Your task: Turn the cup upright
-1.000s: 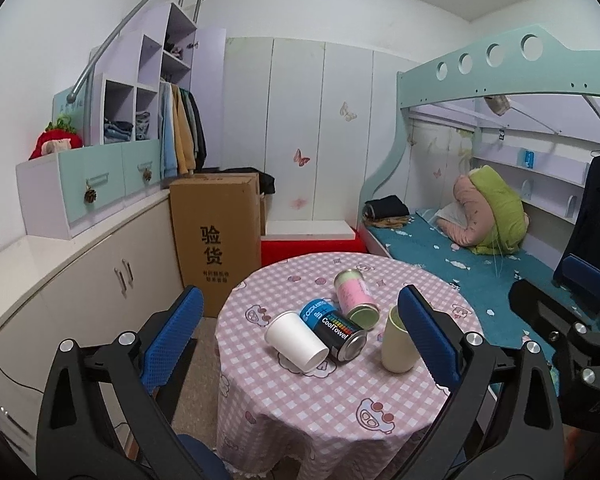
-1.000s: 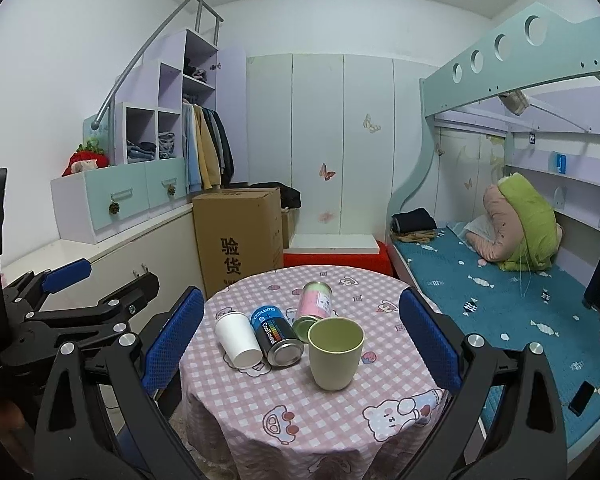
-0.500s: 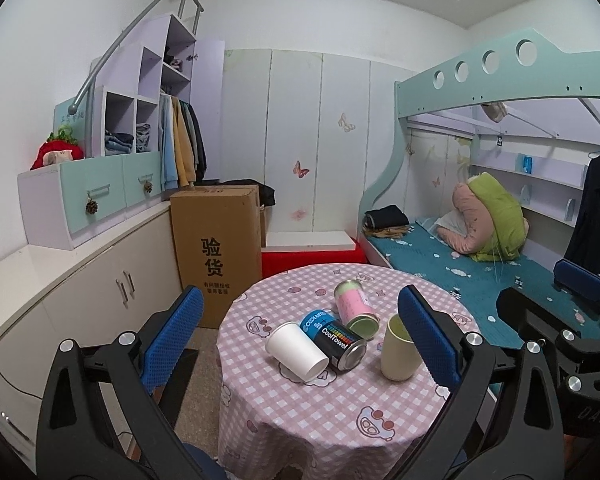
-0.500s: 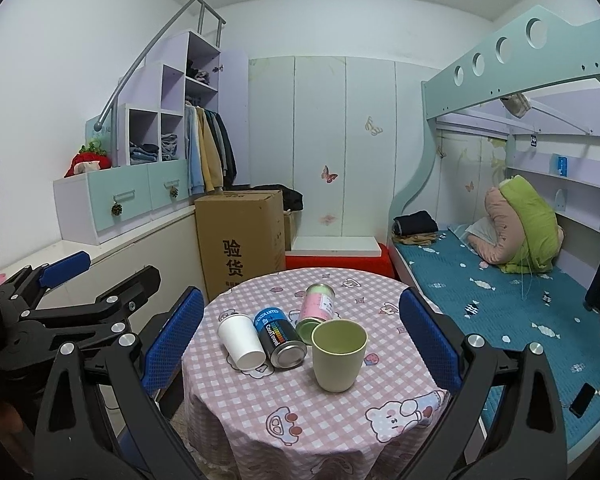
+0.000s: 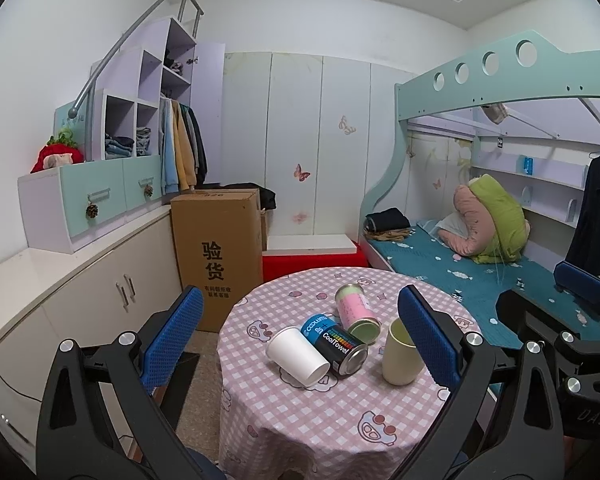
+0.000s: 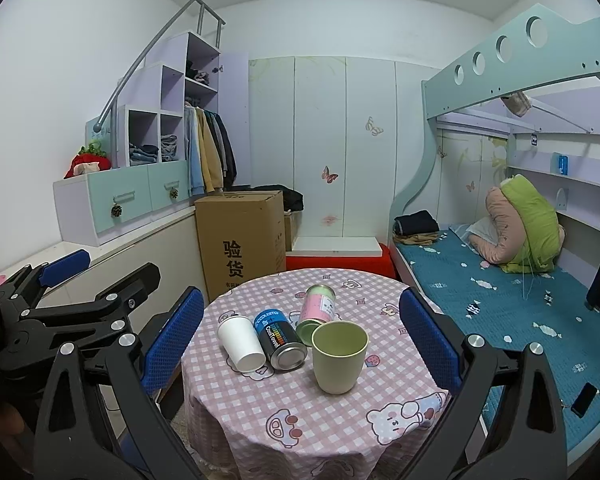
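A white paper cup [image 5: 296, 355] [image 6: 241, 344] lies on its side on the round table [image 5: 340, 424] [image 6: 300, 412], mouth toward me. Next to it lie a dark blue can [image 5: 334, 344] [image 6: 279, 339] and a pink can [image 5: 357, 314] [image 6: 317, 314]. A pale green cup [image 5: 400, 354] [image 6: 339, 357] stands upright at the right of them. My left gripper [image 5: 300, 336] is open and empty, held back from the table. My right gripper [image 6: 300, 336] is open and empty, also held back from the table.
A cardboard box [image 5: 217, 256] stands beyond the table on the left, by white cabinets [image 5: 80, 300]. A red and white bench [image 5: 312, 254] lies behind. A bunk bed [image 5: 480, 276] with a teal mattress runs along the right.
Both views have tilted up and drawn back a little, so the table sits lower in each frame. The cups and cans have not moved. Both grippers stay open.
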`<state>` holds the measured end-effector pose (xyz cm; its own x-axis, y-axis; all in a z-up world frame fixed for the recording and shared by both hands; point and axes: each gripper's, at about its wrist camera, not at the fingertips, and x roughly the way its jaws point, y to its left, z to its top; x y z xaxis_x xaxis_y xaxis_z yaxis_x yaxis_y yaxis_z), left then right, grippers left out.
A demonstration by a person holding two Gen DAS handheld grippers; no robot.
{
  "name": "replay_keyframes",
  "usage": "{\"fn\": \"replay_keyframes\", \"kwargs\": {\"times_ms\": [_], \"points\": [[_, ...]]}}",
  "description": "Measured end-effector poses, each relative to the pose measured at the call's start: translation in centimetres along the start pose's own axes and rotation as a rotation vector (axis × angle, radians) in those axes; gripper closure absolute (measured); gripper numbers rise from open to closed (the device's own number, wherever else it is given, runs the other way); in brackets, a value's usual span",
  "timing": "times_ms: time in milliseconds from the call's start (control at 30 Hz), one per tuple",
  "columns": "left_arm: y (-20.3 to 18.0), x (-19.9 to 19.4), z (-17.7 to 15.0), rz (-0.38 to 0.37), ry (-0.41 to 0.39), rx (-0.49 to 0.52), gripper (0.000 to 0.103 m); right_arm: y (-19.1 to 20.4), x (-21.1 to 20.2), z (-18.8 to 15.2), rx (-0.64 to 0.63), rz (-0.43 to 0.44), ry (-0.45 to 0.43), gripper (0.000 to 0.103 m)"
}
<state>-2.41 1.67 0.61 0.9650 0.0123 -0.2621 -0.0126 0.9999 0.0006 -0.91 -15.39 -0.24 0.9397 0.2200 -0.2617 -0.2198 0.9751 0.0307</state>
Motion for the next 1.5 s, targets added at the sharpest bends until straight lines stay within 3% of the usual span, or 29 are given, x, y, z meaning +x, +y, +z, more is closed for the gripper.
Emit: {"fn": "replay_keyframes", "kwargs": {"times_ms": [1500], "points": [[-0.22, 0.38, -0.36, 0.01, -0.014, 0.003, 0.005, 0.19, 0.59, 0.23, 0.008, 0.004, 0.007, 0.008]]}}
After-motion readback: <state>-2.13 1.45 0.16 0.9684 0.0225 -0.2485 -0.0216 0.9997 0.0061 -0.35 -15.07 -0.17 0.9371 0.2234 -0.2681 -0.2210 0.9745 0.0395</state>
